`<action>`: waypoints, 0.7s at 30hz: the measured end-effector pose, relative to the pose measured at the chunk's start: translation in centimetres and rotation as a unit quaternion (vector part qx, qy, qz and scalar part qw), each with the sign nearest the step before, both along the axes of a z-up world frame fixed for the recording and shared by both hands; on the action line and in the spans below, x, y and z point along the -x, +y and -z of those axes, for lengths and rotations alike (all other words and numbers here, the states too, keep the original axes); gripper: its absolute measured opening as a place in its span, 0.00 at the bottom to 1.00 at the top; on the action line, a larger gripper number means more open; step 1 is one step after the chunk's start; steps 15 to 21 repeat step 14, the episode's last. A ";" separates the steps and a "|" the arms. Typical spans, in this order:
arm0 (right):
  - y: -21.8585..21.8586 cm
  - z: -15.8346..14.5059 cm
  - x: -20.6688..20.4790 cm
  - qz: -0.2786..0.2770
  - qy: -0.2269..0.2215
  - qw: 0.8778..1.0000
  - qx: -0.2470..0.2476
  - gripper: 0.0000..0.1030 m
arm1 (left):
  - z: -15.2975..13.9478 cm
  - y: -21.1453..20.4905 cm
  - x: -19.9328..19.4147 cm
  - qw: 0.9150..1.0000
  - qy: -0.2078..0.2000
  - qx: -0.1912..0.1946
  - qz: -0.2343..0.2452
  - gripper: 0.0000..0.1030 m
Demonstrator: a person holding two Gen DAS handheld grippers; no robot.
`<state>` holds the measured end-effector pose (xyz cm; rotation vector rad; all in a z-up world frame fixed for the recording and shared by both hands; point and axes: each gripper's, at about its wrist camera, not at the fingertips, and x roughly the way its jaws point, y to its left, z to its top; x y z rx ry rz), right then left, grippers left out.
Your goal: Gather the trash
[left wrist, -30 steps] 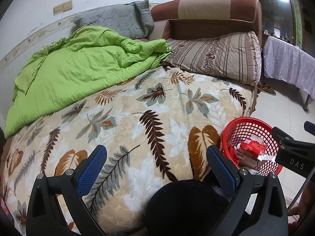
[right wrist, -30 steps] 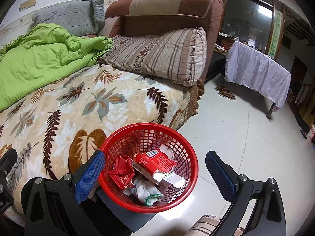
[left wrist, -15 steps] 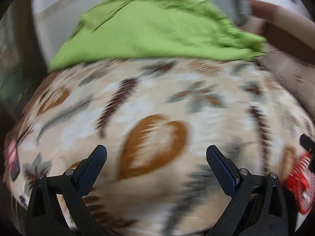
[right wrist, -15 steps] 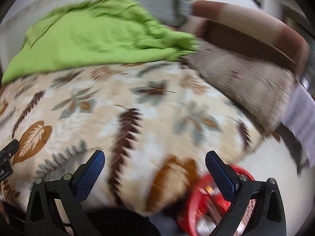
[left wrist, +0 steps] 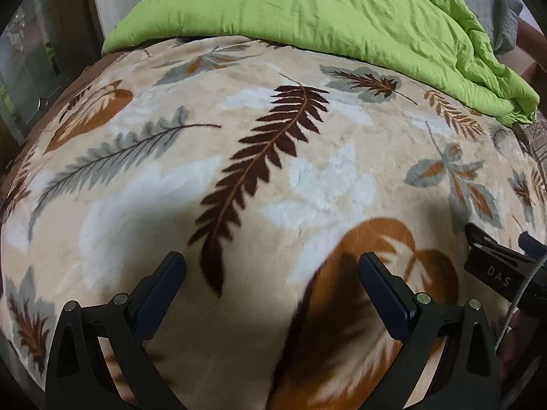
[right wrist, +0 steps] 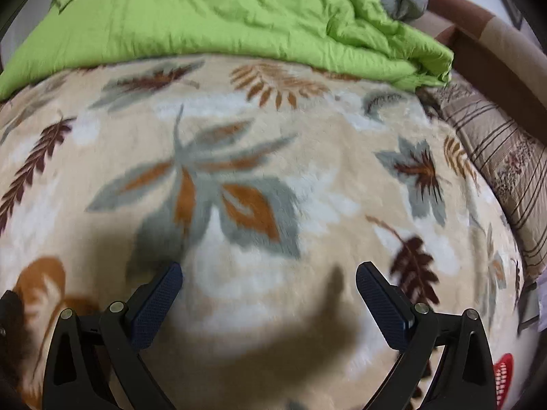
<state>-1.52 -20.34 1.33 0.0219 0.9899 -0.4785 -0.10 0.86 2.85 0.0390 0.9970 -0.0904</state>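
Both grippers hang low over the bed's beige plush blanket with brown and grey leaf prints [left wrist: 307, 177], the left gripper [left wrist: 271, 275] and the right gripper [right wrist: 268, 285] each with jaws spread wide and nothing between them. No loose trash shows on the blanket in either view, so its long axis and heading cannot be told. The only trace of the task's things is a sliver of the red plastic mesh basket [right wrist: 504, 372] at the lower right edge of the right wrist view, off the bed's side. Wrappers or tissue would likely be light, soft and crushable; I would pinch across a raised fold. A crumpled lime-green quilt [left wrist: 324, 7] and a striped beige pillow [right wrist: 506, 164] lie beyond.
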 end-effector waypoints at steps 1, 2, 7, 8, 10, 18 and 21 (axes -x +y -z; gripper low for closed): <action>0.1 0.2 -0.2 0.000 0.002 1.000 0.001 0.99 | 0.1 -0.2 -0.4 1.000 -0.004 -0.004 0.001 0.98; -0.1 0.2 -0.2 0.003 -0.002 1.000 0.000 1.00 | 0.3 -0.4 -0.7 1.000 -0.005 -0.007 0.004 1.00; -1.4 0.6 0.9 0.011 -0.044 0.998 -0.046 1.00 | 1.0 -1.0 -1.4 1.000 -0.011 -0.024 0.003 1.00; -1.8 0.8 0.9 0.012 -0.048 0.997 -0.062 1.00 | 1.0 -1.0 -1.3 1.000 -0.012 -0.023 0.004 1.00; -2.3 0.9 1.2 0.013 -0.060 0.995 -0.083 1.00 | 1.0 -0.9 -1.4 1.000 -0.016 -0.019 0.006 1.00; -1.7 0.9 1.0 0.012 -0.056 0.996 -0.071 1.00 | 1.1 -1.1 -1.4 1.000 -0.019 -0.023 0.007 1.00; -1.7 0.9 1.0 0.012 -0.056 0.996 -0.071 1.00 | 1.1 -1.1 -1.4 1.000 -0.019 -0.023 0.007 1.00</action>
